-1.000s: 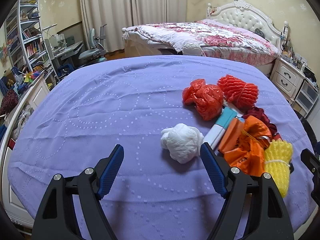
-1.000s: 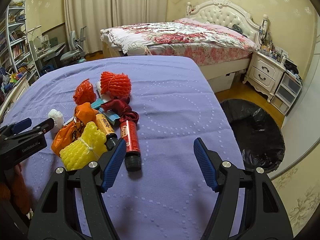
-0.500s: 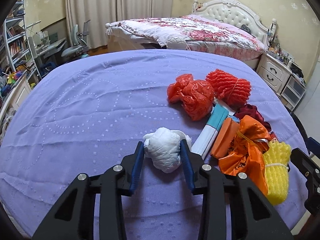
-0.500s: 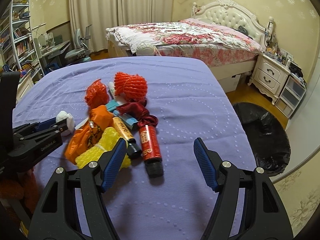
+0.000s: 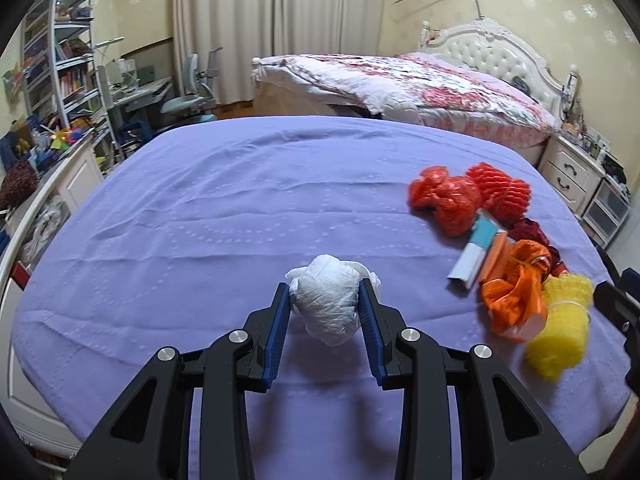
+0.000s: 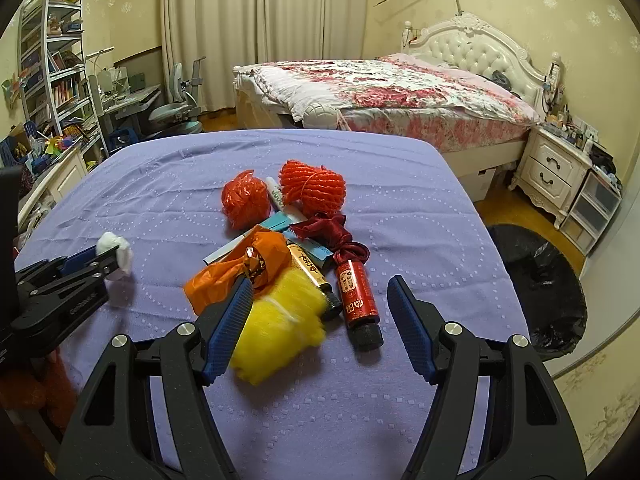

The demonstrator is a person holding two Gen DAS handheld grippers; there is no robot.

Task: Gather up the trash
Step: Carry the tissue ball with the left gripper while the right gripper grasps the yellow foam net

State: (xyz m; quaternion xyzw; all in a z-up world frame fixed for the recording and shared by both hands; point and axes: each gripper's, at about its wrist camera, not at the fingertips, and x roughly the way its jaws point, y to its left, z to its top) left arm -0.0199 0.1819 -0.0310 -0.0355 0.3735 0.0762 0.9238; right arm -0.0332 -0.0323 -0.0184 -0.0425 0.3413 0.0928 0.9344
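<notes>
Left gripper point(image 5: 324, 300): blue pads pressed on both sides of a crumpled white paper ball point(image 5: 329, 304); the jaws have just been closing onto it and now stand narrow around it. In the right wrist view this gripper point(image 6: 114, 258) sits at the left edge with the white wad at its tips.
Right gripper point(image 6: 320, 316): jaws wide apart, nothing gripped; the left pad overlaps the near edge of the trash pile, the right pad is over bare cloth.
Surface: purple bedspread point(image 5: 200, 220) with a dotted pattern, covering the near bed.
Nearest trash: yellow foam net point(image 6: 280, 320), blurred, just behind the right gripper's left pad.
Beside it: orange plastic bag point(image 6: 240, 268) to the left, touching the yellow net; a red cylindrical bottle point(image 6: 358, 300) with a black cap lying to the right; a gold-labelled tube point(image 6: 312, 270) between them.
Middle of pile: dark red ribbon point(image 6: 336, 236) and a teal-and-white box point(image 6: 276, 224), partly covered.
Far side of pile: crumpled red plastic bag point(image 6: 245, 200) on the left, red foam net point(image 6: 312, 188) on the right, a white tube point(image 6: 276, 196) between them.
Floor, right: black bin bag point(image 6: 540, 288) standing open beside the bed.
Far: floral-quilted bed point(image 6: 400, 92) with white headboard, white nightstand point(image 6: 556, 172) to its right.
</notes>
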